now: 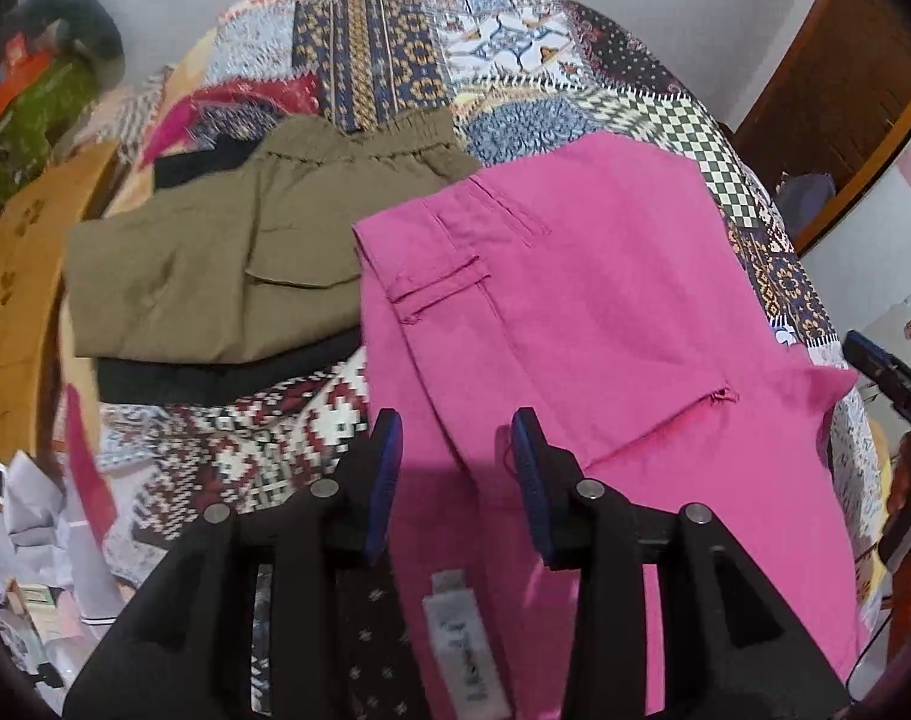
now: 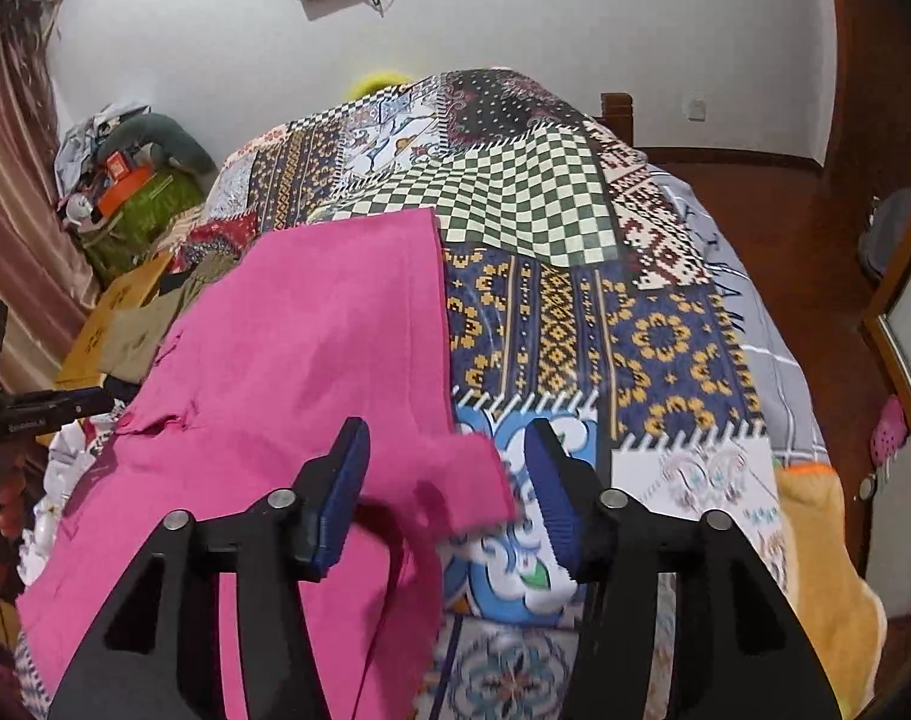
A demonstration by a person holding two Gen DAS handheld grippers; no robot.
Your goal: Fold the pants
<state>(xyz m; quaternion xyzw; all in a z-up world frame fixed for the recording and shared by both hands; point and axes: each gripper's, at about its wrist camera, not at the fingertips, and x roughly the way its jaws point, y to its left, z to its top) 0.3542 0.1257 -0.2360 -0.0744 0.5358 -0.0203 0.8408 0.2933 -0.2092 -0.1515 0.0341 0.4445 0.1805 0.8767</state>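
Left wrist view: pink pants show a white tag, print unreadable; both grippers' jaws released.

Pink pants on patchwork bedspread, olive pants folded beside — L gripper open

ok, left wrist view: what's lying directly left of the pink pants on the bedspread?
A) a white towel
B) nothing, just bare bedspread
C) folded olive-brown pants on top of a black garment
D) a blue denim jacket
C: beside the pink pants, the folded olive-brown pants with an elastic waistband lie on a black garment whose edge shows beneath them on the patchwork bedspread.
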